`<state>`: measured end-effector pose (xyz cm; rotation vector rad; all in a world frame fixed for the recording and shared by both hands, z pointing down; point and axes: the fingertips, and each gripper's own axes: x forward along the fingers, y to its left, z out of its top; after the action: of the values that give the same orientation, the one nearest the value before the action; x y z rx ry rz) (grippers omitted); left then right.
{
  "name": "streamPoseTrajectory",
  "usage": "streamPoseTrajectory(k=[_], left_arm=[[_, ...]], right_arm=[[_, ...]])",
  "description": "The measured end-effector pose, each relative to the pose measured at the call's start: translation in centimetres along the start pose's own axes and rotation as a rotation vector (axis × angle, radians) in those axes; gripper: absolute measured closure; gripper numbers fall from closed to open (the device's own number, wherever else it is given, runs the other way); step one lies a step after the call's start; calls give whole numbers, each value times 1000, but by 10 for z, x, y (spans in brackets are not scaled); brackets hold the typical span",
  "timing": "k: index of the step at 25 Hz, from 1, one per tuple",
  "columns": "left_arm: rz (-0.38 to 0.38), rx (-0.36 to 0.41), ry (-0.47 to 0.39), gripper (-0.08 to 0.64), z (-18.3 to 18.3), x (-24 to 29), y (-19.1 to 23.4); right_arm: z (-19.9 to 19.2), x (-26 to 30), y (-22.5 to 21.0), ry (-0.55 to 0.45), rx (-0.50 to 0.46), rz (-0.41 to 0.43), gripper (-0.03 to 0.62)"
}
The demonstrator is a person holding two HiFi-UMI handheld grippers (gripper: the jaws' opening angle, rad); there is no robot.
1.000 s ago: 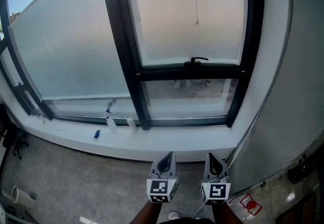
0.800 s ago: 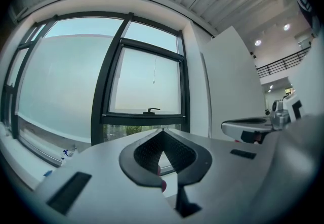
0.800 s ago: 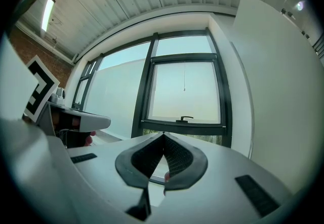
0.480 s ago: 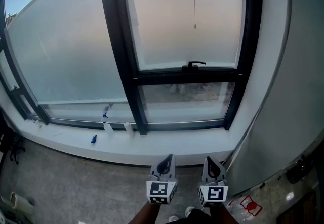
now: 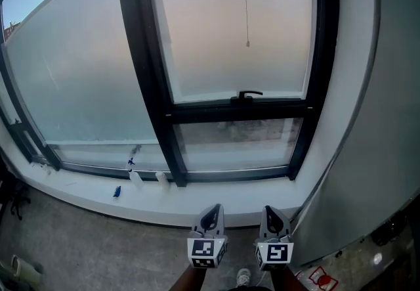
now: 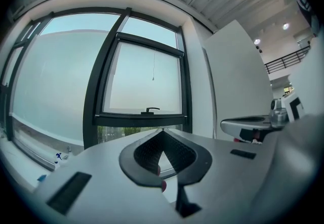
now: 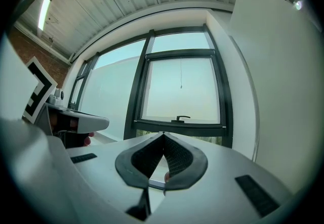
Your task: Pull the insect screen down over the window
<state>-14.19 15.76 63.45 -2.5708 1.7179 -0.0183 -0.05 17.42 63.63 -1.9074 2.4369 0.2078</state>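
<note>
A black-framed window [image 5: 236, 33] stands ahead, with a thin pull cord [image 5: 247, 7] hanging down its pane to a small weight. A black handle [image 5: 249, 94] sits on the crossbar below the pane. The cord [image 6: 153, 66] and the handle [image 6: 150, 110] also show in the left gripper view, and in the right gripper view the cord [image 7: 180, 74] hangs above the handle [image 7: 182, 117]. My left gripper [image 5: 211, 212] and right gripper [image 5: 272, 213] are side by side at the bottom, well short of the window, both shut and empty.
A white sill [image 5: 216, 198] runs under the window, with two small bottles [image 5: 136, 178] and a blue item [image 5: 117, 191] on its left part. A white wall [image 5: 380, 106] stands close on the right. A large frosted pane [image 5: 72, 73] fills the left.
The window has slid left and slightly up in the head view as I moved. Both grippers stay shut and side by side at the bottom.
</note>
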Motion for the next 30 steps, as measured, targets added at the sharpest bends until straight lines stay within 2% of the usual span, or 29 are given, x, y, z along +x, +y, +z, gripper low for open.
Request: streamPoseTrajectory(k=[5, 13, 16, 20, 24, 30], left_arm=[[0, -3, 13, 565, 0, 37, 2], [43, 15, -16, 565, 9, 90, 6], [57, -16, -6, 565, 8, 105, 5], [64, -102, 1, 565, 6, 120, 8], [75, -69, 17, 565, 0, 132, 11], [91, -65, 30, 565, -4, 153, 19]], right_arm=[[-2, 34, -25, 4, 9, -3, 595], [-5, 78, -57, 7, 7, 25, 595], [-10, 91, -69, 23, 35, 35, 595], [-11, 108, -81, 22, 46, 48, 595], [-14, 119, -86, 28, 47, 55, 595], [-29, 133, -82, 60, 37, 74, 595]])
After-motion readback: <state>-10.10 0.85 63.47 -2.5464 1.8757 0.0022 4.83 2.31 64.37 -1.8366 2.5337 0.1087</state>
